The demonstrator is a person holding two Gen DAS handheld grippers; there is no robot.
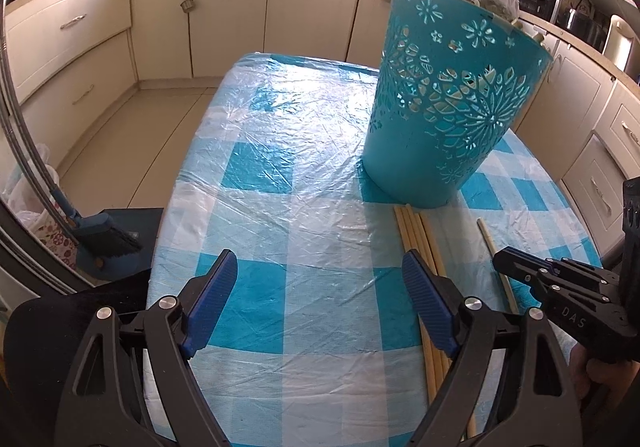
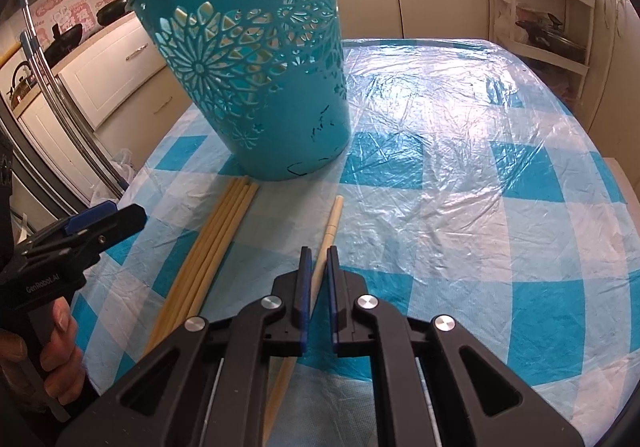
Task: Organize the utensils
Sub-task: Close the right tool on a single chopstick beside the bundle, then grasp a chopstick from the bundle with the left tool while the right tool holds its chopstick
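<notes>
We bring our right gripper (image 2: 317, 259), nearly closed around the lone chopstick (image 2: 333, 217) just in front of the basket (image 2: 256, 79), presumably to drop it in, while our left gripper (image 1: 320, 279) waits spread wide beside the bundle of chopsticks (image 1: 416, 231).

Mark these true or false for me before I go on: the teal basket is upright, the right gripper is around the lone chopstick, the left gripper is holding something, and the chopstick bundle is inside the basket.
1. The teal basket stands upright on the checked tablecloth. True.
2. The right gripper has its jaws on either side of the lone chopstick. True; a narrow gap remains, so it is not clamped yet.
3. The left gripper is holding something. False; its jaws are wide apart with nothing between them.
4. The chopstick bundle is inside the basket. False; it lies on the cloth, its far ends at the basket's base.
</notes>
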